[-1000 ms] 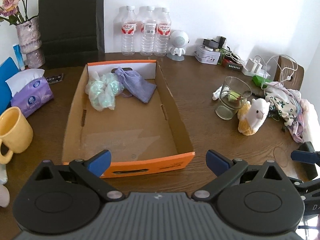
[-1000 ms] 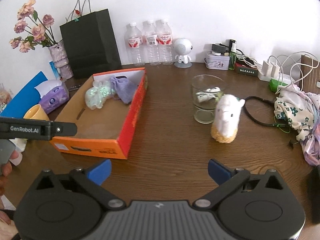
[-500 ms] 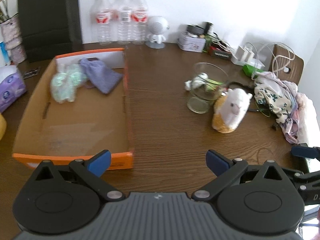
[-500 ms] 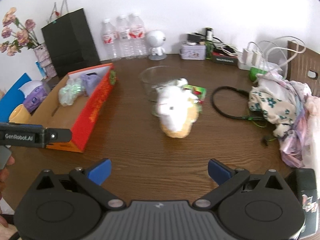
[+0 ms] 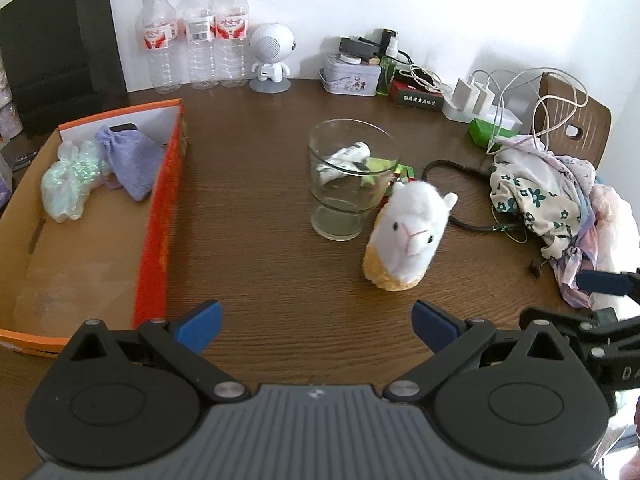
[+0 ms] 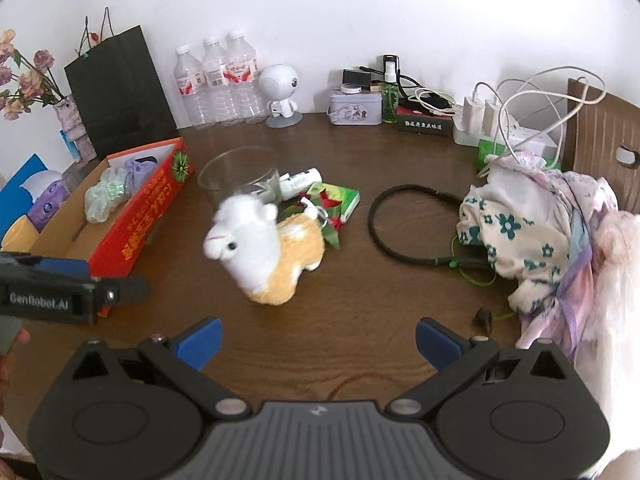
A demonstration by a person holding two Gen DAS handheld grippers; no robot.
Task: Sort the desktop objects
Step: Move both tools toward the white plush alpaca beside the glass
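Plush alpaca (image 5: 406, 236): white head, tan fleecy body, upright on worktop (image 5: 256, 216) just beside glass cup (image 5: 348, 184). Left gripper (image 5: 316, 326) and right gripper (image 6: 318, 340) fingers spread, empty

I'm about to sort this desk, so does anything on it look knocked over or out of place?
Nothing is spilled. The clear glass stands upright and seems empty. A heap of floral clothes sprawls across the table's right edge, over a green cable.

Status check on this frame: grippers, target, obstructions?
Left gripper open, empty. Right gripper open, empty. Alpaca plush on table, ungrasped, outside box. Glass right behind plush.
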